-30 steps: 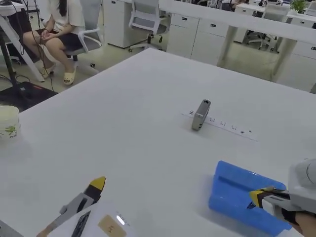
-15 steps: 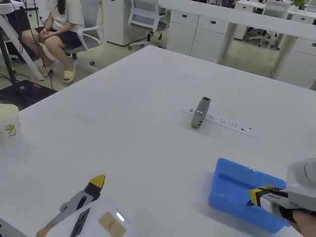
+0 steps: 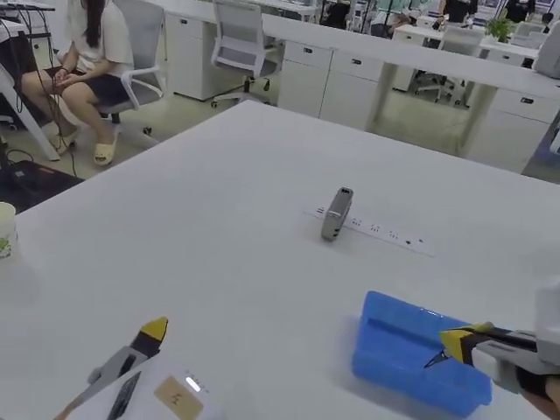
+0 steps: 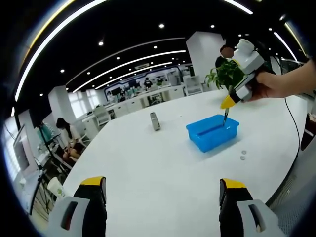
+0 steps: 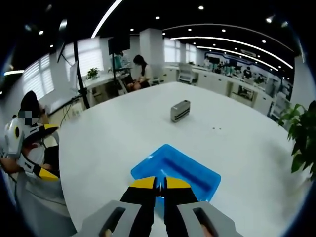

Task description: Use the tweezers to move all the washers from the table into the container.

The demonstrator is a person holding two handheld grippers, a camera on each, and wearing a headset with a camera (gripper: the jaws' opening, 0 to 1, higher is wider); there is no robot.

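A blue container (image 3: 394, 350) stands on the white table (image 3: 219, 245) at the lower right. My right gripper (image 3: 455, 341) hangs over its right part, shut on thin dark tweezers (image 3: 435, 357) whose tips point down into it. From the right gripper view, the yellow-tipped jaws (image 5: 159, 183) are nearly together above the container (image 5: 182, 170). Seen from the left gripper view, two small washers (image 4: 243, 155) lie on the table just right of the container (image 4: 212, 133), below the right gripper (image 4: 228, 102). My left gripper (image 4: 158, 192) is open and holds nothing; one fingertip (image 3: 154, 330) shows at the lower left.
A small grey box (image 3: 336, 213) stands mid-table beside a flat white strip (image 3: 385, 234). A paper cup (image 3: 5, 229) sits at the left edge. A white card (image 3: 179, 394) lies under the left gripper. A person (image 3: 83, 52) sits beyond the table's far left corner.
The head camera has swung, shifting the whole picture left. The right gripper stays over the container with the tweezers; the left gripper has not moved.
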